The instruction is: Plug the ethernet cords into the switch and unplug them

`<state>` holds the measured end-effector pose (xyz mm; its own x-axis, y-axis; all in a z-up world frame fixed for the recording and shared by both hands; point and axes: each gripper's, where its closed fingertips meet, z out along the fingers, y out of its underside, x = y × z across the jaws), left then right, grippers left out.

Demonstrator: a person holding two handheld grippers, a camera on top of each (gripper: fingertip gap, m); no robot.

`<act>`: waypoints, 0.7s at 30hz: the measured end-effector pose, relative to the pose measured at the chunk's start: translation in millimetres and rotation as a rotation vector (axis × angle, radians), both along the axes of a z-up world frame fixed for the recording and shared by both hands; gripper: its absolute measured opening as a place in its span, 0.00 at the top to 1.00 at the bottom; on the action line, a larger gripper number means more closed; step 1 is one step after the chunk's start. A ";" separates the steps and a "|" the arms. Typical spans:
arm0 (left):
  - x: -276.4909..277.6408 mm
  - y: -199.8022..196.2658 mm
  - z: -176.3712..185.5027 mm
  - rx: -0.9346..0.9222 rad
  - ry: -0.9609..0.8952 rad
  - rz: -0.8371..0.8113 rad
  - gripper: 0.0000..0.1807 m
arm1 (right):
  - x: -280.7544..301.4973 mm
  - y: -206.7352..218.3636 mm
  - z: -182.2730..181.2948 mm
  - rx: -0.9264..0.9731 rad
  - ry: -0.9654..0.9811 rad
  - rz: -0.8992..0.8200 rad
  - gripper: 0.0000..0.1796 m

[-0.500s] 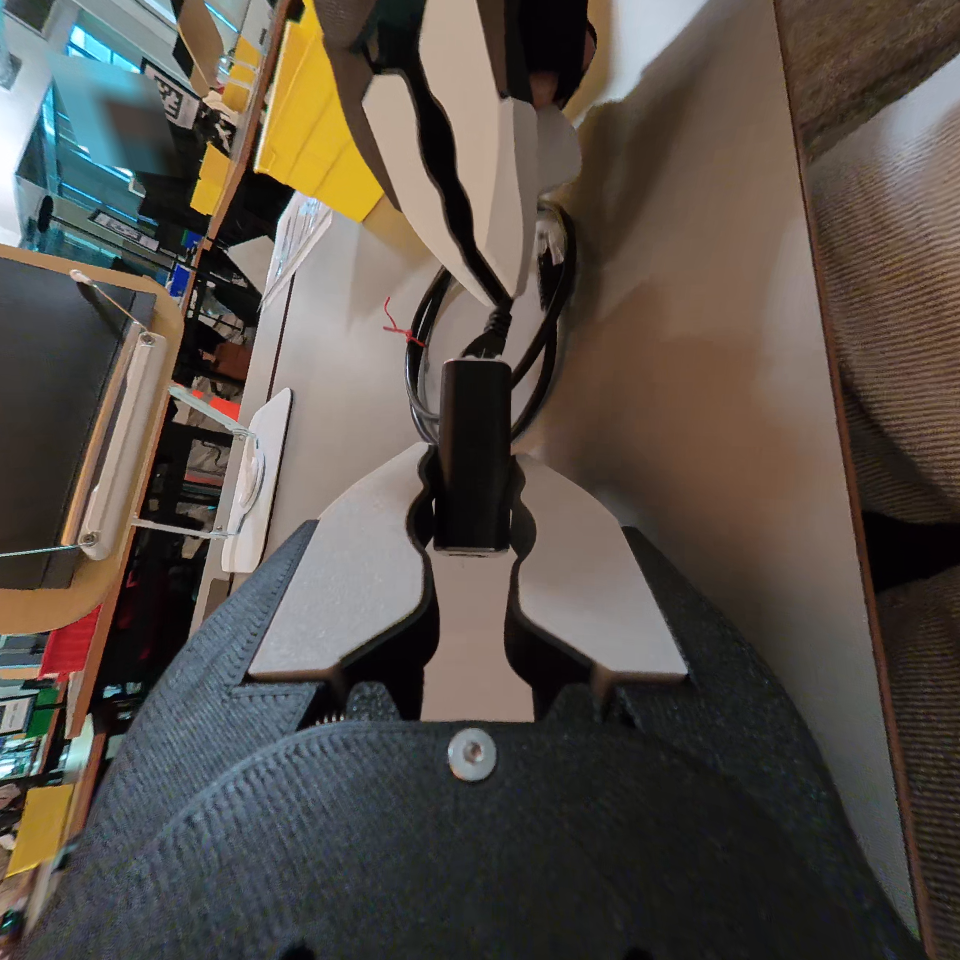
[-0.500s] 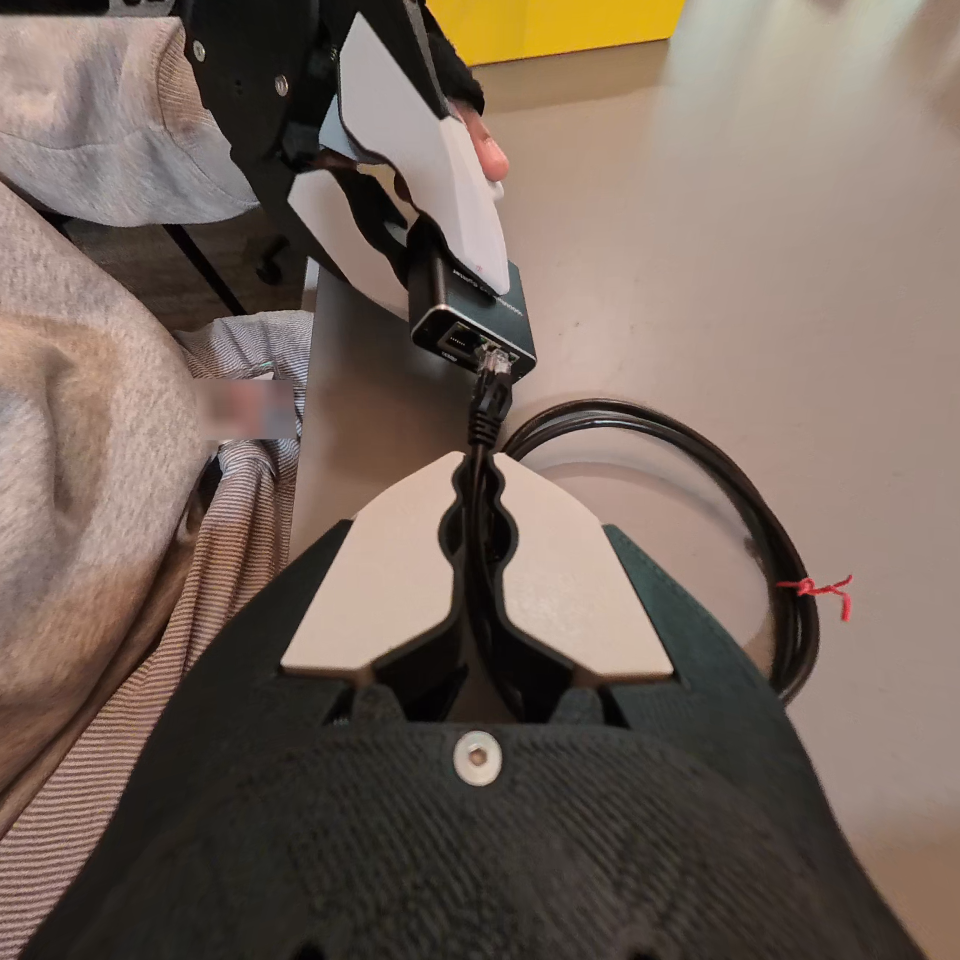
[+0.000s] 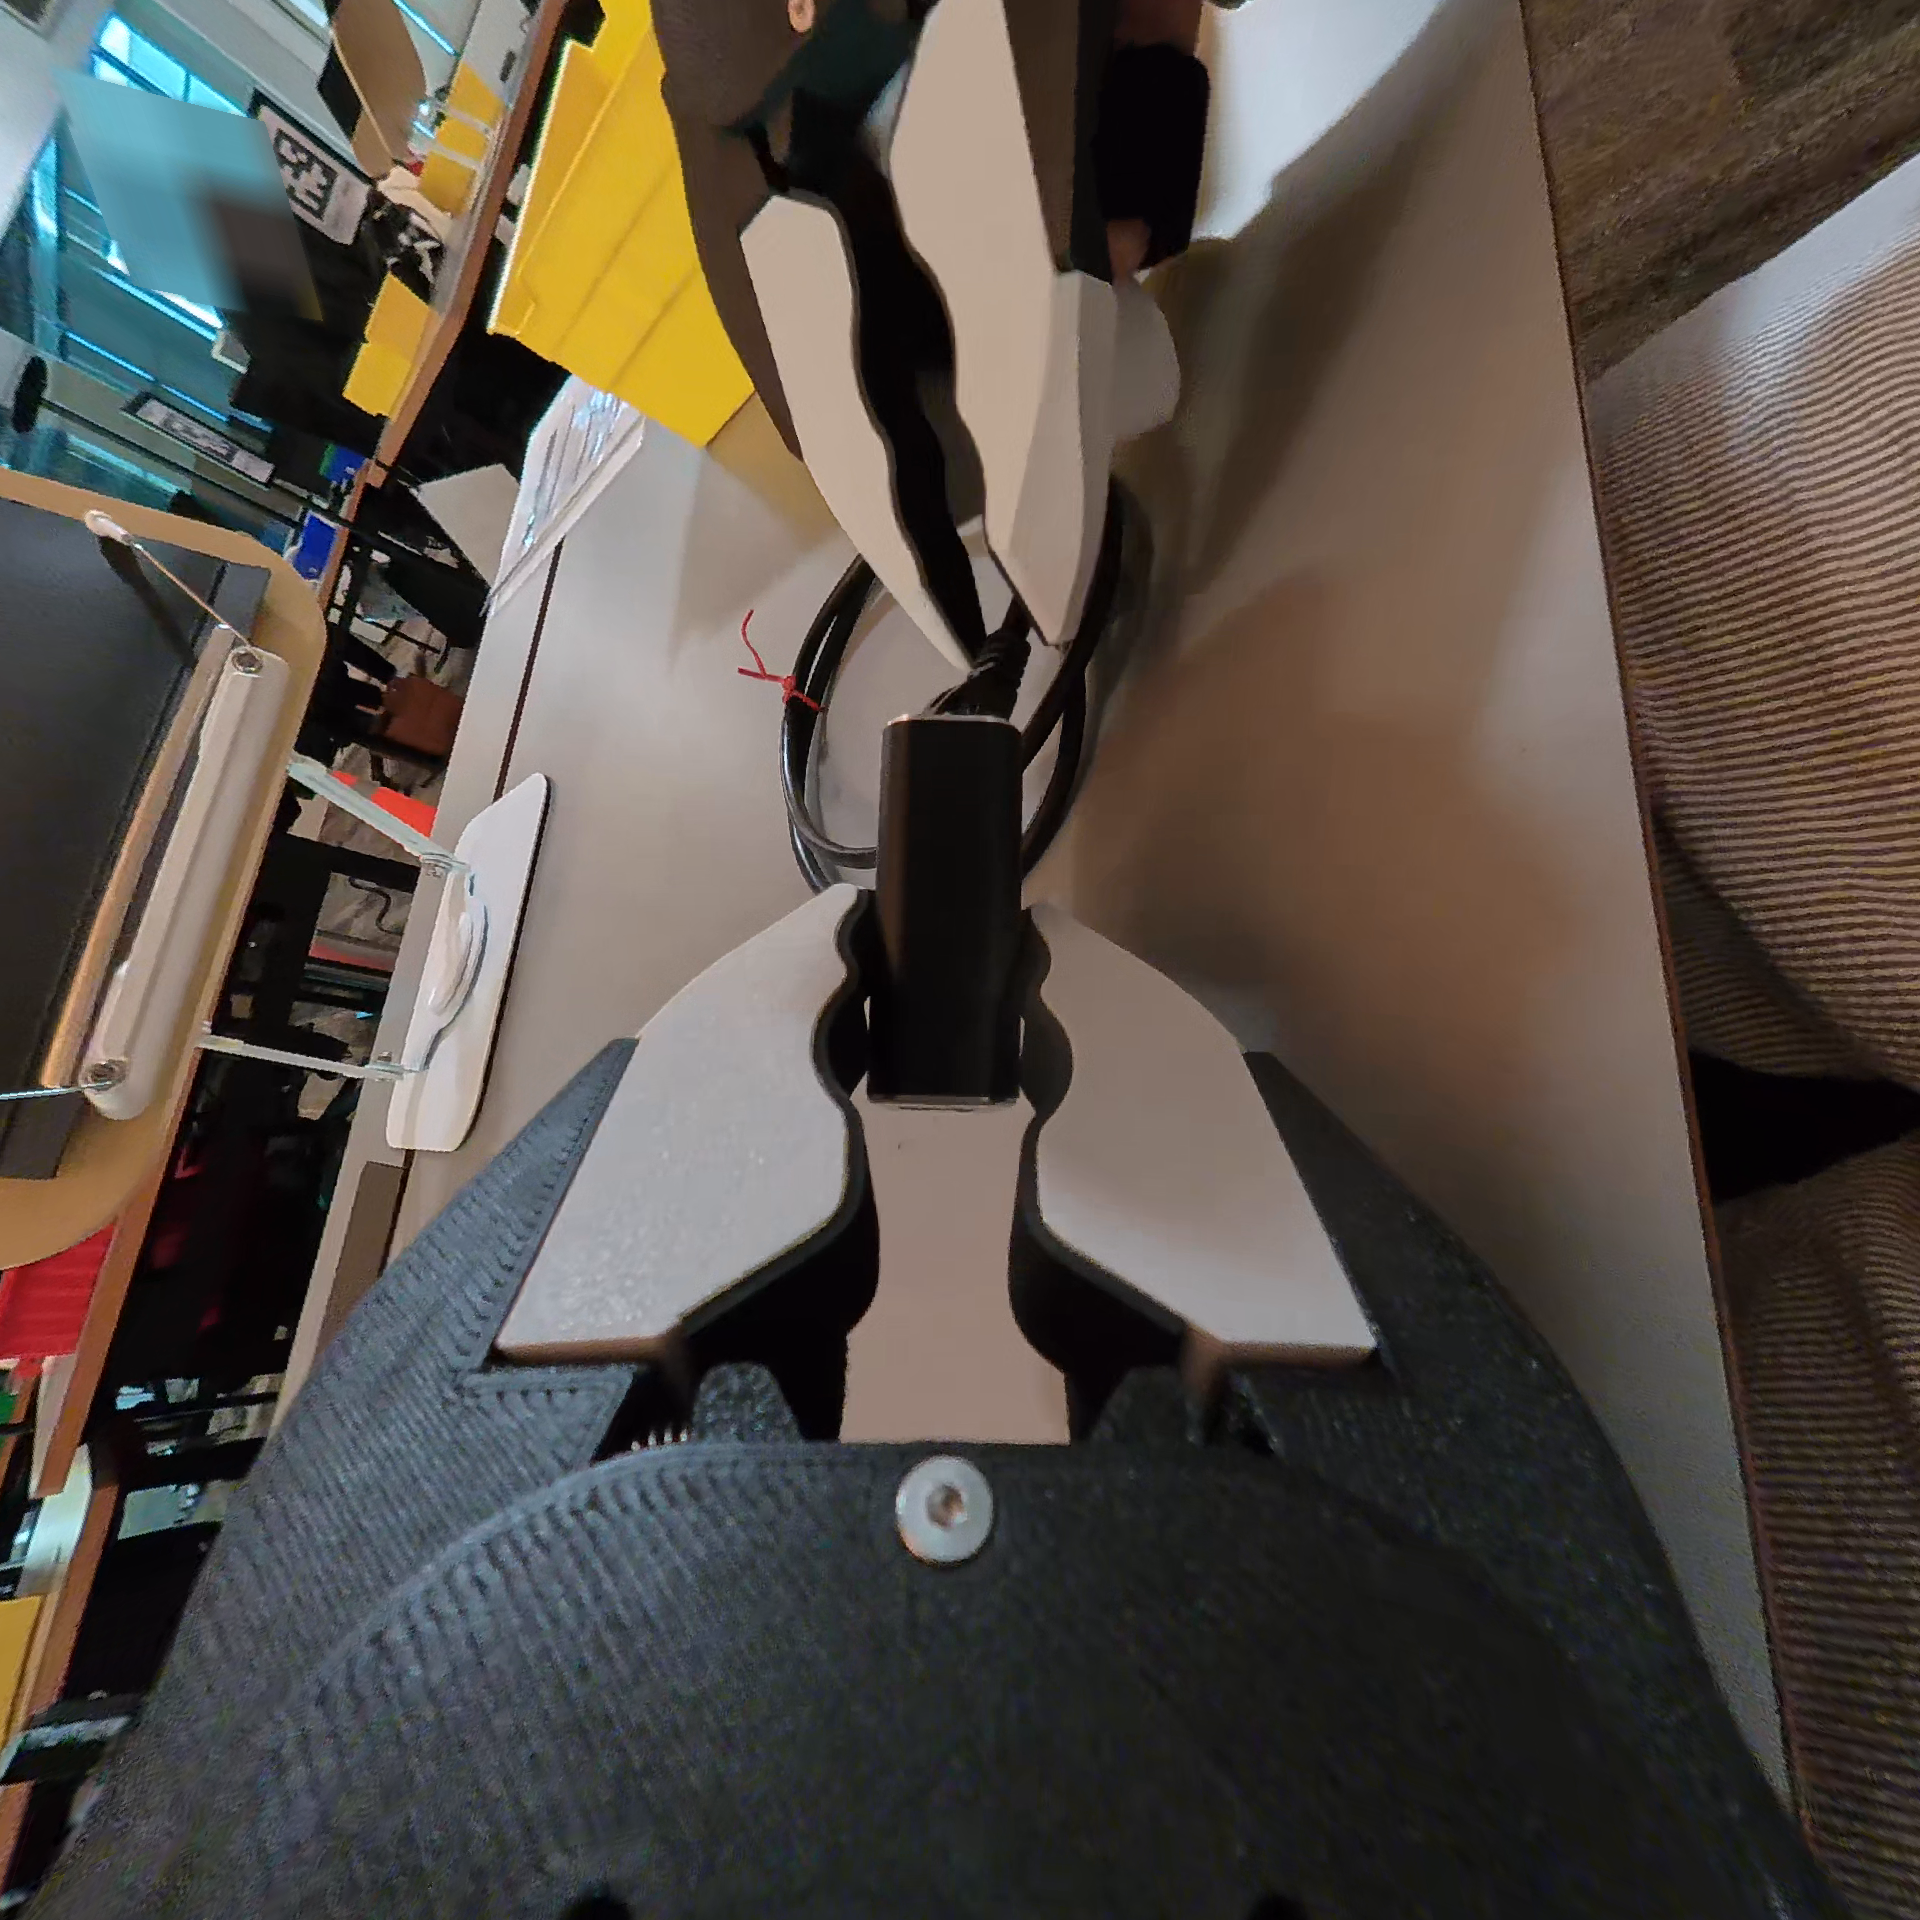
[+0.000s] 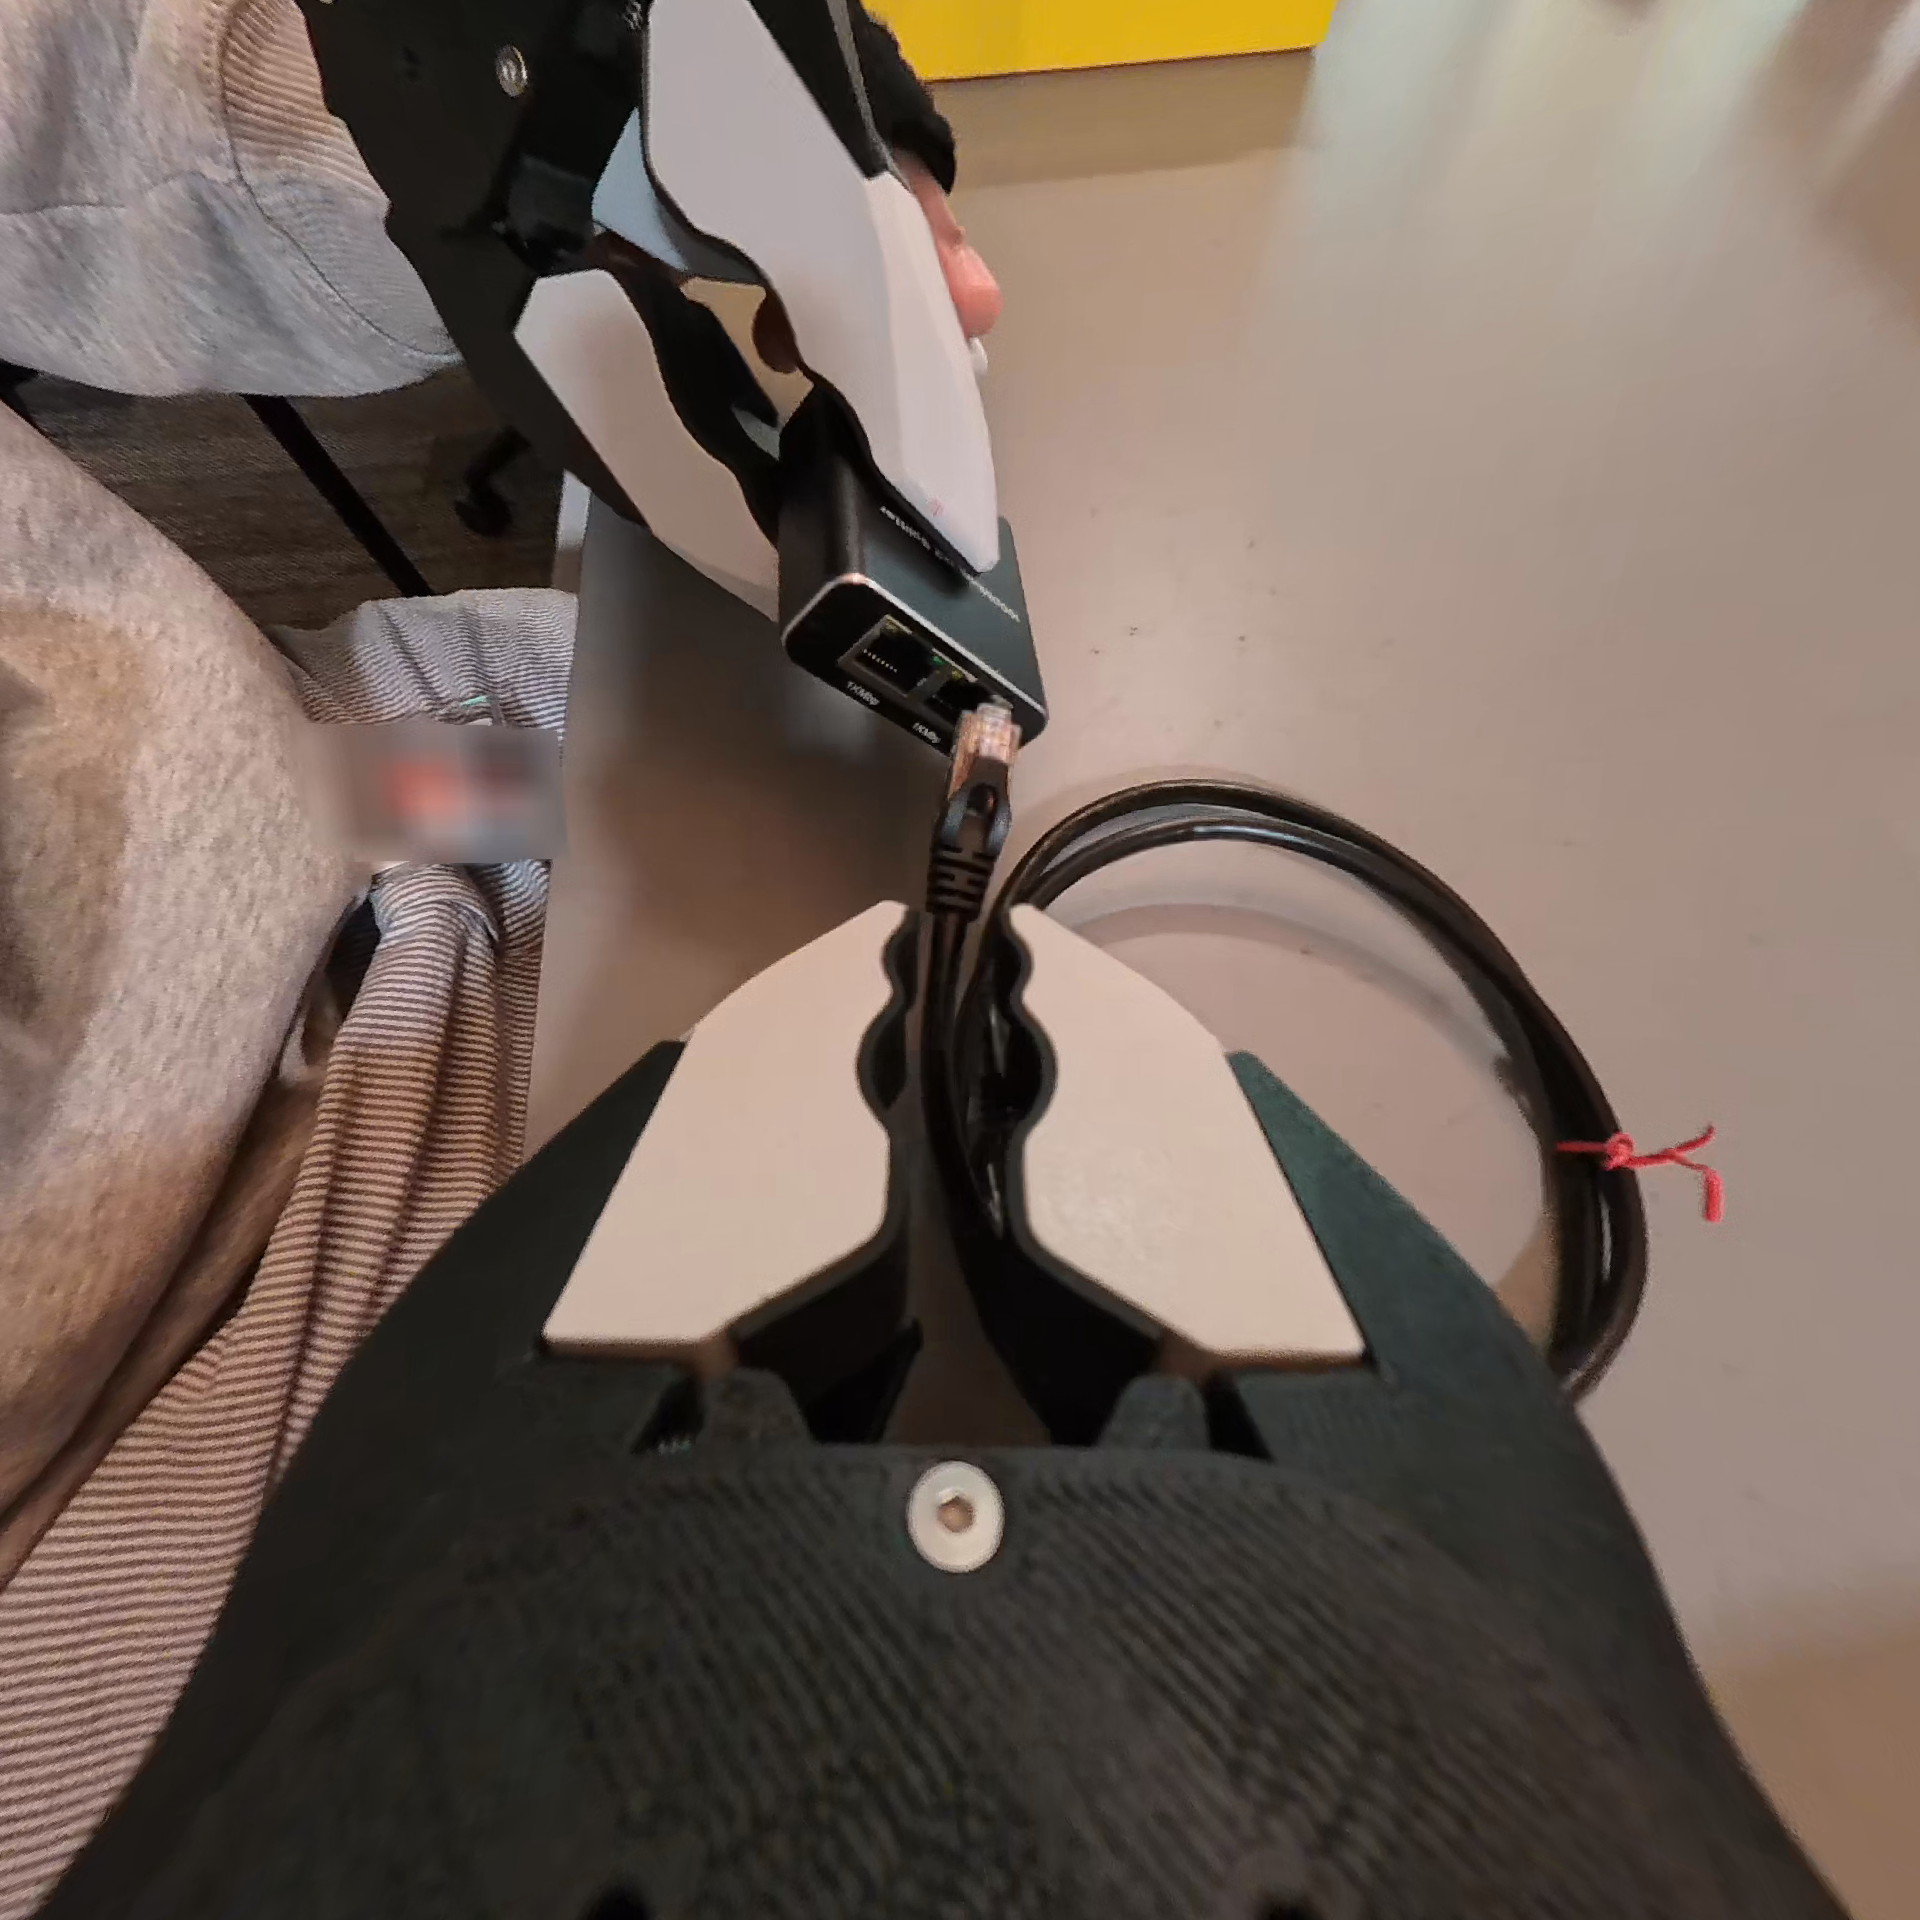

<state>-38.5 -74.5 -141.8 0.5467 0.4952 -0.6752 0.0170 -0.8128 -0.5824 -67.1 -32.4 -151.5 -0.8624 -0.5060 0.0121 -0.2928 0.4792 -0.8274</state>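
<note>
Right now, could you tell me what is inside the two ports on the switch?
Both ports of the switch look empty; the cord's clear plug sits just outside the right one. Deeper inside is too dark to see.

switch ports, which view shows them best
The right wrist view: the switch turns its two ports toward the camera, with the ethernet plug at the right-hand one. The left wrist view shows only the switch's dark back, held in the left gripper.

Pretty plain smooth beige tabletop (image 4: pixel 1507 520) with a thin brown edge strip. Lying right on it is a coiled loop of black ethernet cable (image 4: pixel 1455 935) tied with a little red twist tie (image 4: pixel 1631 1153), plus yellow plastic bins (image 3: pixel 623 260) further back and a flat white rounded pad (image 3: pixel 468 966) off to one side.
</note>
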 end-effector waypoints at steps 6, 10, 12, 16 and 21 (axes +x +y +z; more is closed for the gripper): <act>0.1 -0.5 -0.9 0.054 -0.026 0.002 0.86 | 2.9 -4.6 -8.6 -0.005 0.113 0.001 0.87; -0.9 -1.1 -0.1 0.092 -0.034 0.004 0.86 | 3.4 -8.3 -2.1 -0.072 0.201 -0.002 0.90; -0.9 -1.4 0.3 0.105 -0.037 0.004 0.86 | 2.8 -8.9 1.0 -0.095 0.220 -0.004 0.91; -0.8 -1.7 2.0 0.126 -0.036 0.004 0.86 | 2.4 -8.9 4.6 -0.108 0.229 -0.003 0.93; 0.6 -0.2 0.7 0.096 -0.028 -0.010 0.86 | 8.2 -4.7 9.5 -0.071 0.189 0.021 0.94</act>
